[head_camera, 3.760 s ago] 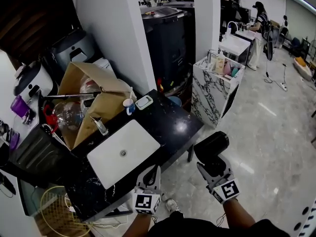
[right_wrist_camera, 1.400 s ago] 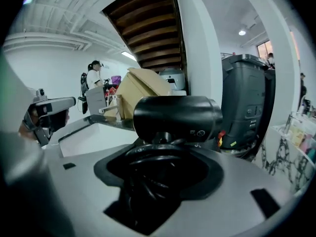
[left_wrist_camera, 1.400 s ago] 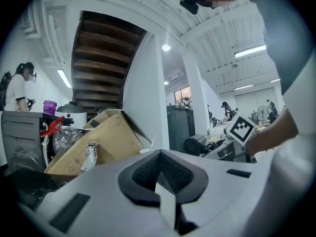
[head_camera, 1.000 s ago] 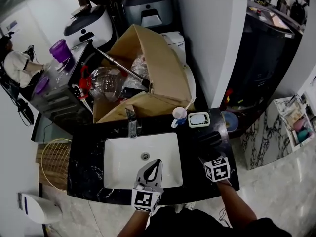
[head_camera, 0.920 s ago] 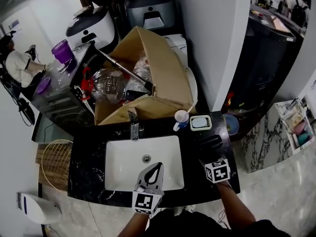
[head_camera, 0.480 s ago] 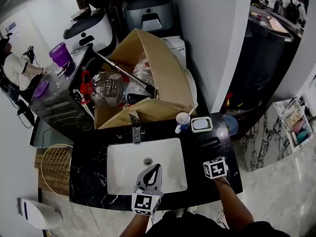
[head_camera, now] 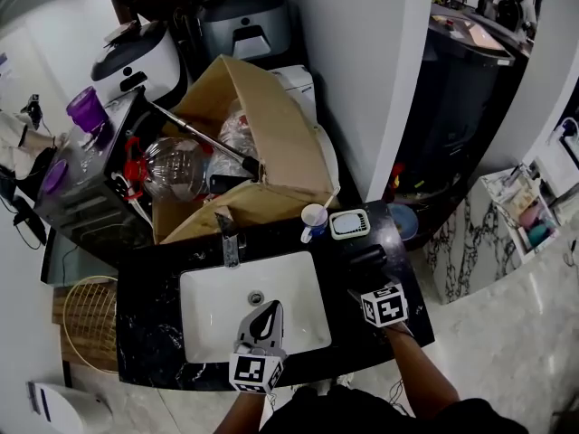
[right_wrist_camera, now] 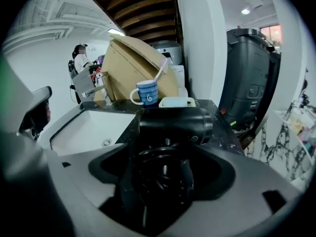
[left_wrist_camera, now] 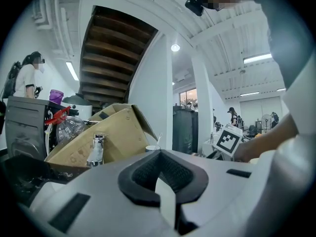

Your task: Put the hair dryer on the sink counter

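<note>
The black hair dryer lies on the black sink counter, right of the white basin. My right gripper is around its handle; the jaws are opening, and dark gaps show on both sides of the handle. In the right gripper view the hair dryer fills the space between the right gripper jaws, its barrel lying crosswise ahead. My left gripper hovers over the basin's front edge with its tips together and nothing in it. The left gripper points toward the faucet.
A blue-and-white cup with a toothbrush and a soap dish stand behind the dryer. The faucet is at the basin's back. A cardboard box of clutter stands behind the counter. A wire basket sits left of it.
The dryer, first carried in the air beside the counter, now lies on it. Over the last second the right gripper stayed around it and its jaws spread. The left gripper barely moved.
</note>
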Motion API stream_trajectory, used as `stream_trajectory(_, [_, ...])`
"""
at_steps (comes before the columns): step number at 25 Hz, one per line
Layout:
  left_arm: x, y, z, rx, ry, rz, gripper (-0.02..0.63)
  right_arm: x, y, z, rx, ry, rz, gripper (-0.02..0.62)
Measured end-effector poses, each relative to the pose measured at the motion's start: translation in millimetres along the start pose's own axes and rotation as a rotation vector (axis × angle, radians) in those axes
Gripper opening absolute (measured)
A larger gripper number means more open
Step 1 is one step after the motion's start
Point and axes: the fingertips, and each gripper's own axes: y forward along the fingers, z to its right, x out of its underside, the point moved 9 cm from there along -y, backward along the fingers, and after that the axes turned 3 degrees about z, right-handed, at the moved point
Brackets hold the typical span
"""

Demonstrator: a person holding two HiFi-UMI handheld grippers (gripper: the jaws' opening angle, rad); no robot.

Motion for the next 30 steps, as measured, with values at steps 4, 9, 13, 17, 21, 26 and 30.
stream_trajectory(4, [-0.3, 0.1, 2.5, 0.014, -0.012, 0.002, -0.005, -8.2, -31.5, -7.9, -0.019, -0.026, 0.062, 0.365])
stream_trajectory(9, [-6.0, 5.3, 3.3, 0.023, -0.006, 0.012, -0.006, -38.1, -68.7, -21.7, -0.038, -0.105, 0.177, 0.365])
stream_trajectory(13, [-12.1, 5.0, 4.0, 0.029, -0.007, 0.008, -0.005, -58.5, -89.1, -43.6, -0.113, -0.166, 0.268, 0.365])
stream_trajectory(17, [-21.7, 5.7, 4.1, 0.028, -0.01, 0.027, -0.006, -72.0, -103.2, -62.4, -0.145, -0.219, 0.395, 0.364])
stream_trajectory(21, [-31.2, 3.5, 3.7, 0.019, 0.005, 0.051, -0.005, -80.0, -118.8, -73.0, -0.137, -0.254, 0.528, 0.306])
stream_trajectory(26, [-39.2, -0.7, 3.2, 0.007, 0.007, 0.068, -0.006, -87.8, -137.0, -79.9, -0.135, -0.297, 0.66, 0.207])
stream_trajectory(30, [-46.6, -5.7, 6.8, 0.004, 0.009, 0.079, -0.005, -92.7, -149.9, -83.2, -0.11, -0.342, 0.739, 0.121])
